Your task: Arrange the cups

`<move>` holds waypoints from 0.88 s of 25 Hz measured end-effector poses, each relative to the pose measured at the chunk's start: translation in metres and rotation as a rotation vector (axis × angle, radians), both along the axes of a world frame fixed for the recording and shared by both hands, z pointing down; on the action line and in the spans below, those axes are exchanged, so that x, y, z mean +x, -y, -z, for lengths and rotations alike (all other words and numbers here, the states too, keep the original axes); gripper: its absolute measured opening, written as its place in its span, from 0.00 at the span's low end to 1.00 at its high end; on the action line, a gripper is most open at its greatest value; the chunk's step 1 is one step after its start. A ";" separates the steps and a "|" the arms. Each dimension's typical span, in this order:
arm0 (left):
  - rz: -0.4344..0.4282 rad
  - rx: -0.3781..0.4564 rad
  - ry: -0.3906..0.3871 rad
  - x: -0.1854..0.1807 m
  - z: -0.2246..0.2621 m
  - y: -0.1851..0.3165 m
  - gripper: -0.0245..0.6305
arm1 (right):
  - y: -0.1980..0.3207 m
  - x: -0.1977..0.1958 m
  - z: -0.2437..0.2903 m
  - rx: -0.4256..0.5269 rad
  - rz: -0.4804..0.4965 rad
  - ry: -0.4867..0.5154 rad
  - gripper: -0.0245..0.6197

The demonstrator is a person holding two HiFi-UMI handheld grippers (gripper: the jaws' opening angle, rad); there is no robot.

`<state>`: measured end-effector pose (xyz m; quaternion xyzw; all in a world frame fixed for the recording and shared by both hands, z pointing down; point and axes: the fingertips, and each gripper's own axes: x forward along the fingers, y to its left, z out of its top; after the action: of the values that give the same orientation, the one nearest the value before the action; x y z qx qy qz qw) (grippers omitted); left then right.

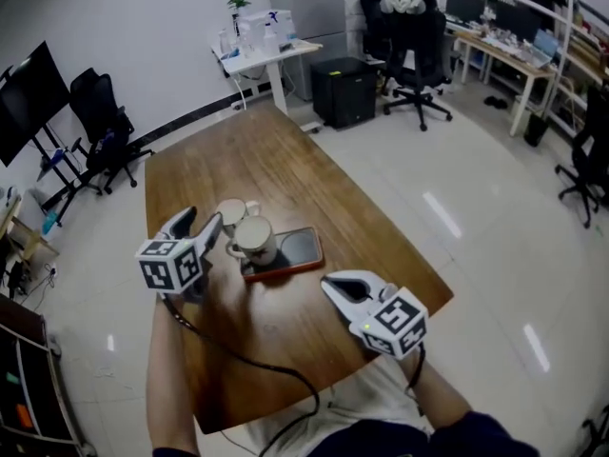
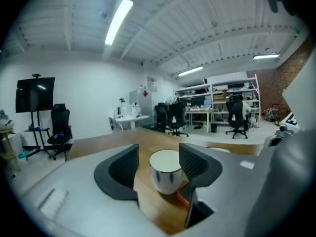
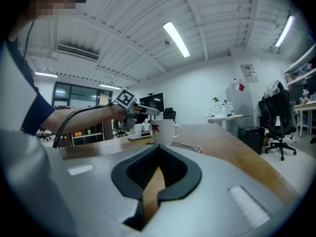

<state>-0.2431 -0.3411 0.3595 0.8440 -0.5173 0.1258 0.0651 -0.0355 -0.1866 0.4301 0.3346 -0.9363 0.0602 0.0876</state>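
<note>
Two white cups stand on the wooden table (image 1: 285, 165). One cup (image 1: 255, 240) sits on a dark, orange-rimmed tray (image 1: 297, 250); in the right gripper view it shows a red leaf print (image 3: 163, 131). The other cup (image 1: 231, 214) stands just beyond the tray's left corner. My left gripper (image 1: 204, 220) is open beside that cup. In the left gripper view a white cup (image 2: 167, 171) stands between the spread jaws of the left gripper (image 2: 159, 154), and the pads do not touch it. My right gripper (image 1: 329, 285) rests shut and empty near the table's front, its tips (image 3: 158, 151) meeting.
The table's far half is bare wood. A white desk (image 1: 262, 55), a black cabinet (image 1: 347, 89) and office chairs (image 1: 414, 41) stand on the floor beyond. A black cable (image 1: 247, 360) trails from the left gripper over the table's near edge.
</note>
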 end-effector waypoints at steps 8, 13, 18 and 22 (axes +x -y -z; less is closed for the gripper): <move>-0.036 -0.428 -0.049 -0.001 -0.057 0.054 0.27 | -0.008 -0.002 -0.001 0.003 0.007 -0.001 0.04; -0.048 -0.519 -0.019 0.007 -0.061 0.060 0.11 | -0.007 -0.002 0.001 0.007 0.002 -0.004 0.04; 0.020 -0.467 -0.065 -0.006 -0.030 0.062 0.11 | -0.007 -0.005 -0.001 0.000 0.003 -0.002 0.04; -0.075 -0.362 -0.108 0.025 0.047 0.047 0.11 | -0.007 -0.004 0.001 0.005 0.005 0.006 0.04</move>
<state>-0.2184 -0.3879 0.3128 0.8427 -0.4500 0.1737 0.2390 -0.0395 -0.1801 0.4294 0.3323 -0.9376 0.0584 0.0843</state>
